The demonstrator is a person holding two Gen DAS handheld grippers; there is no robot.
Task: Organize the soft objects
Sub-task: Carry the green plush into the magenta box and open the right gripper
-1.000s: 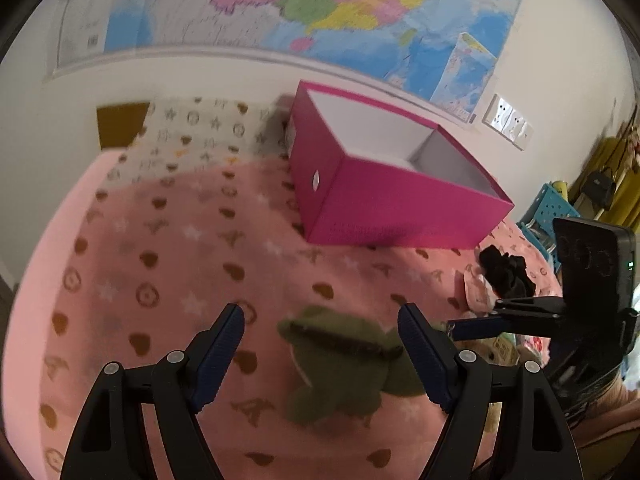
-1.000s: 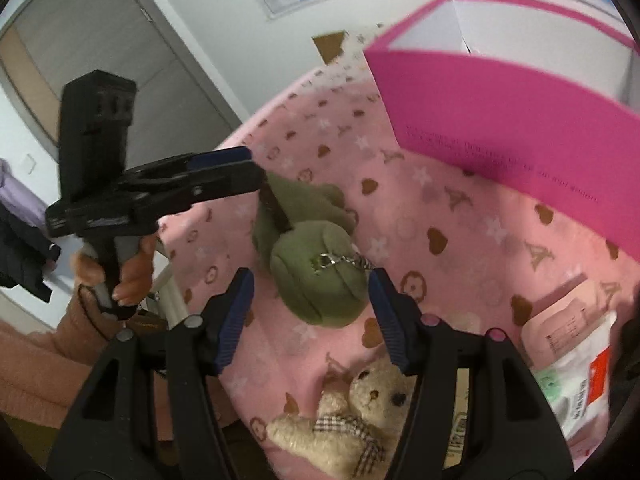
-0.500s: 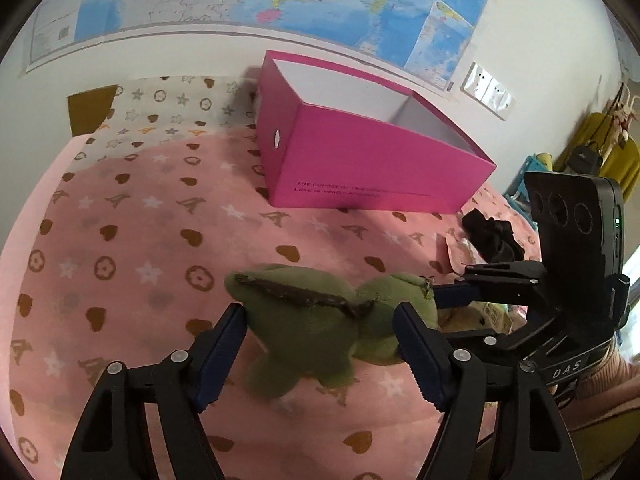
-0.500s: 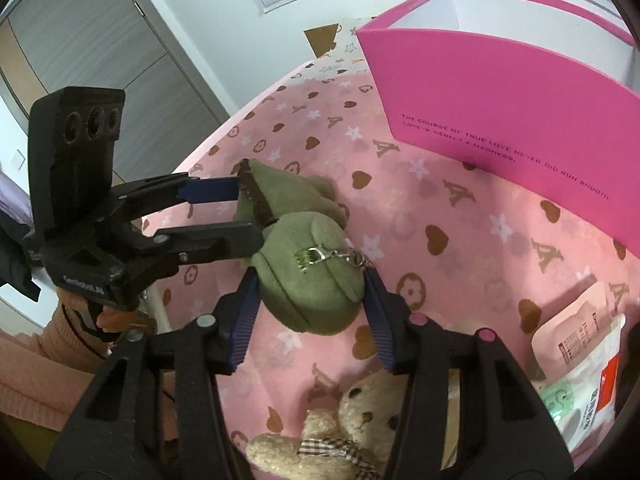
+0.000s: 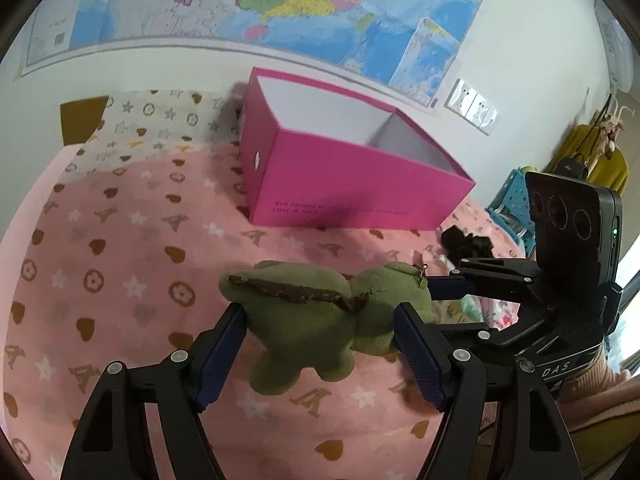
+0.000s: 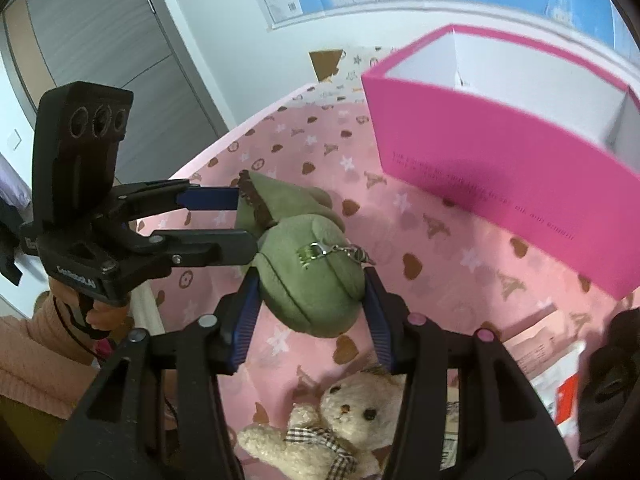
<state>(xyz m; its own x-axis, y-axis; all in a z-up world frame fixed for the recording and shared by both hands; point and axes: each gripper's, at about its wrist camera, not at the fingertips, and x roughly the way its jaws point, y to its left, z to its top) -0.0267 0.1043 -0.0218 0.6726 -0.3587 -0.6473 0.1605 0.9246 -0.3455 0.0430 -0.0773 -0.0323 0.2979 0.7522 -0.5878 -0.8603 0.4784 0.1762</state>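
Observation:
A green plush toy (image 5: 304, 320) with a brown ridge and a metal keychain (image 6: 336, 250) hangs above the pink patterned bedspread (image 5: 120, 264). My left gripper (image 5: 320, 344) is shut on its body end. My right gripper (image 6: 312, 304) is shut on its round head end and also shows in the left wrist view (image 5: 440, 304). The left gripper also shows in the right wrist view (image 6: 240, 220). An open pink box (image 5: 352, 184) with a white inside stands behind, also in the right wrist view (image 6: 500, 152). A cream teddy bear (image 6: 344, 424) lies below my right gripper.
Packets of wipes (image 6: 552, 364) and a black cloth (image 5: 464, 240) lie on the bed's right side. A wall with a map (image 5: 280, 0) is behind the box. A grey door (image 6: 100, 40) is at the left. A blue stool (image 5: 516, 200) stands beyond the bed.
Both grippers closed on the green plush and lifted it off the bedspread. The right gripper, first beside the toy, now grips its head.

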